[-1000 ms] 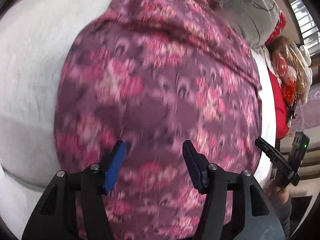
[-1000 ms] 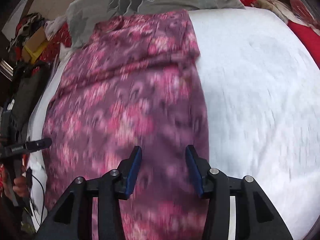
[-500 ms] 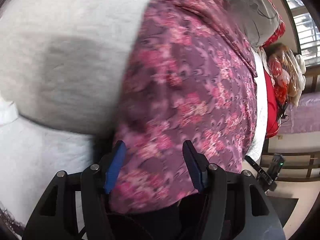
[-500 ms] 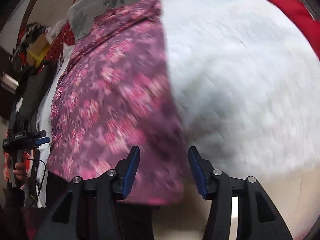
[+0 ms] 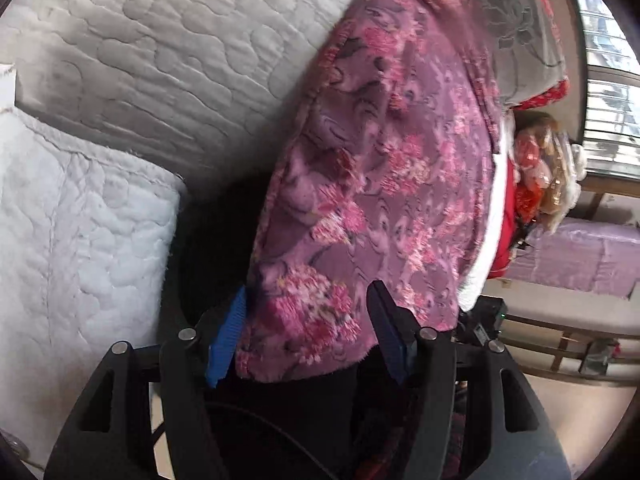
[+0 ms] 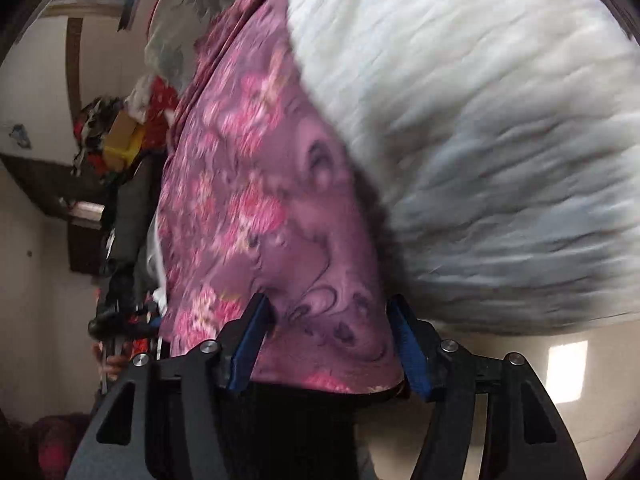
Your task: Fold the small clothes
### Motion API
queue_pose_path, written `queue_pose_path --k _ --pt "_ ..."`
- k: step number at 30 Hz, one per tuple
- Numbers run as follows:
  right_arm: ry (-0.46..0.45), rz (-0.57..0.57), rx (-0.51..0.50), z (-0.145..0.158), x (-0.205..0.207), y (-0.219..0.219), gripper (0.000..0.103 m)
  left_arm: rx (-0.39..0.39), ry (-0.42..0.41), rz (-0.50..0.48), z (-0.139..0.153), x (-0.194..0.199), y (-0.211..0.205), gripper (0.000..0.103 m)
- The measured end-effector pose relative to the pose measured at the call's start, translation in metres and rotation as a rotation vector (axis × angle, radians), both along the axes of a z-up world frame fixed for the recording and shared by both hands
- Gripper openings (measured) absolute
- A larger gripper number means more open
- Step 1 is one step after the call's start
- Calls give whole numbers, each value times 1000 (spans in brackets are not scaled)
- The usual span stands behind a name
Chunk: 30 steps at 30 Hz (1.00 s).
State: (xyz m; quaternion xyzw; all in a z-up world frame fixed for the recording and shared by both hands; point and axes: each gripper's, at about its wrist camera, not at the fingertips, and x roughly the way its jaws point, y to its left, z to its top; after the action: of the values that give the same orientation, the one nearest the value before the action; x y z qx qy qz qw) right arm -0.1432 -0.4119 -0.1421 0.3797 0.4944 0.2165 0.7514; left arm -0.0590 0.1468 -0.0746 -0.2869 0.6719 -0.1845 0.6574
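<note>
Cloth: a purple garment (image 5: 384, 184) with pink flowers lies along the white quilted bed cover (image 5: 160, 52), its near hem hanging over the bed's edge.
Left gripper (image 5: 310, 326): jaws spread wide, the hem's left corner sitting between the 2 blue pads (image 5: 228, 332); the left pad is at the cloth's edge, no squeeze visible.
Right gripper (image 6: 328, 340): jaws released, straddling the hem's right corner; the cloth fills the gap between the fingers.
Far end: a grey flowered cloth (image 5: 516, 28) lies past the garment.
Right view: blurred.
</note>
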Motion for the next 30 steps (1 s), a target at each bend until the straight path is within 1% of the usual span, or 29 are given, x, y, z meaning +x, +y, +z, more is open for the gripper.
queue_pose_path --k 1,2,3,4,5,6,7,8,11,15,21,23,26,27,30 --pt "-19 8 7 3 -2 2 48 8 -14 -12 2 -3 -2 49" --pt "-31 15 10 6 -3 2 40 22 -25 -24 4 -4 -3 41" --pt "-43 24 4 11 -4 4 22 50 -39 -47 5 -7 -7 30" --pt "-57 34 -18 16 -5 6 16 72 -49 -61 7 -8 -8 18" --pt "-76 46 -49 24 -6 8 13 66 -50 -62 7 -9 -9 11" --pt "-88 53 -62 29 -5 12 12 3 -35 -50 8 -10 -6 5" --pt "-100 57 -71 35 -6 14 11 -35 -29 -34 8 -9 -4 5" --pt "-118 59 -75 43 -6 14 10 -55 -35 -22 10 -10 -3 5" --pt "-175 46 -53 67 -5 16 8 -88 -83 -10 23 -7 -6 5" --pt "-257 25 -9 100 4 17 7 -153 -117 14 35 2 -10 5" --pt "-352 -5 39 141 28 20 7 -247 -176 61 56 30 -12 5" --pt "-373 -17 50 149 36 19 7 -266 -203 79 64 43 -13 5" --pt "-403 -61 90 162 59 10 7 -289 -232 105 71 65 -12 5" --pt "-408 -75 102 164 65 8 7 -281 -220 107 73 73 -11 5" --pt "-417 -134 144 170 93 -5 7 -278 -238 135 80 105 -13 5"
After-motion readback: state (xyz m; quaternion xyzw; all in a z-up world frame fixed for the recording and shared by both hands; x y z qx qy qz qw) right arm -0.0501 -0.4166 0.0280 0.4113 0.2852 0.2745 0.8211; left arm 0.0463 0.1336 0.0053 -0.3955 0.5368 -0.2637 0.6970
